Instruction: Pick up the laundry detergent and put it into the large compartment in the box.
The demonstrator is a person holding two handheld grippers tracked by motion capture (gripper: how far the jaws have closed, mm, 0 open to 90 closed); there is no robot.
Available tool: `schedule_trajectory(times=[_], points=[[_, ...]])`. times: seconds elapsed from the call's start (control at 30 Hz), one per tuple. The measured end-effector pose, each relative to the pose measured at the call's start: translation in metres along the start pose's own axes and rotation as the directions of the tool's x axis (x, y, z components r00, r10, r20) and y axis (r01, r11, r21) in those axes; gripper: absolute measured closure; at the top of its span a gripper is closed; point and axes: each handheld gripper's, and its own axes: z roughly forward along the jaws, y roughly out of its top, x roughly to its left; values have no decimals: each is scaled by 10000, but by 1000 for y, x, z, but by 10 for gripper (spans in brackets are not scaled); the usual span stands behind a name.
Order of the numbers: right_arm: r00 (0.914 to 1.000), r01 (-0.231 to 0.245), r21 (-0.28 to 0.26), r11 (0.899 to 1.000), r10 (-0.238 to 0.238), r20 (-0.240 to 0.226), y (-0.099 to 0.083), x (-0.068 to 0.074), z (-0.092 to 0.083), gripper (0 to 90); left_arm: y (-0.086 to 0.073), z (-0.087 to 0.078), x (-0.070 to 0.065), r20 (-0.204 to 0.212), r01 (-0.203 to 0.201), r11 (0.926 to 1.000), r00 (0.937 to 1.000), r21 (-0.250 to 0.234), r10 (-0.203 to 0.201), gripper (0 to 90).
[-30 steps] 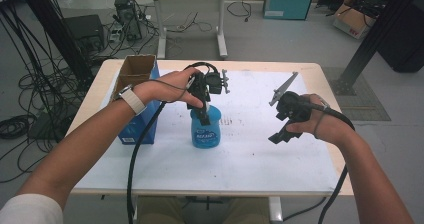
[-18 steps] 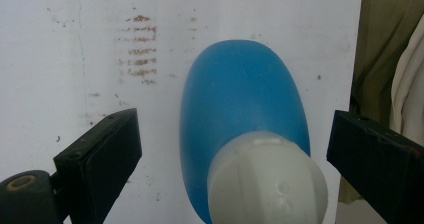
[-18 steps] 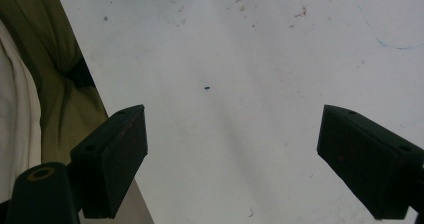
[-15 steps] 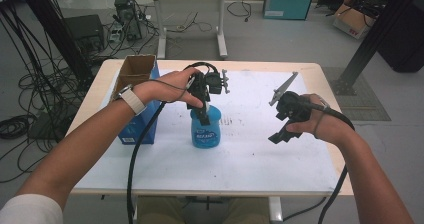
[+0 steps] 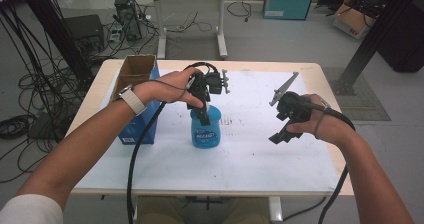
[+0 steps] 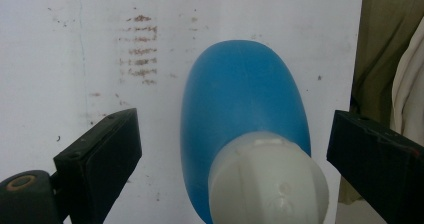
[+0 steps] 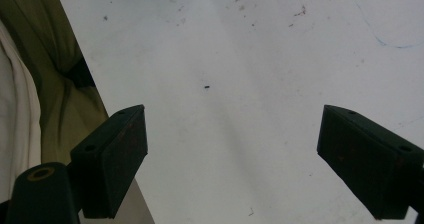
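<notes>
Left gripper (image 5: 204,115): hovering directly above the blue bottle (image 5: 205,128), pointing down at it. In the left gripper view its jaws are standing wide apart, one on each side of the bottle's white cap (image 6: 269,179), with clear space between each pad and the cap; nothing is being gripped or touched. The left hand (image 5: 176,85) is wrapping the gripper's body from the left.

Blue bottle: standing upright near the middle of the surface (image 5: 250,154), on the white sheet covering it, just right of the blue carton. In the left gripper view the bottle (image 6: 240,99) is showing from above, its rounded shoulder widening away below the cap, with rows of brown smudges (image 6: 140,49) lying on the sheet beside it.

Right gripper (image 5: 285,121): hanging above the right part of the surface, well apart from the bottle, tilted down and toward the person. In the right gripper view its jaws are spread wide over bare white sheet (image 7: 240,109); they are holding nothing and touching nothing. The right hand (image 5: 320,124) is grasping it from the right.

Blue carton (image 5: 137,91): standing open-topped at the left of the surface, behind the left forearm.
</notes>
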Motion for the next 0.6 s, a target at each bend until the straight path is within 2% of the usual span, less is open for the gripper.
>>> schedule_trajectory(times=[0.6], points=[[10000,7,20,10000,-7,-4,1,-1,0,128,0,1,1,-36,-8,10000,10000,21,8,79]])
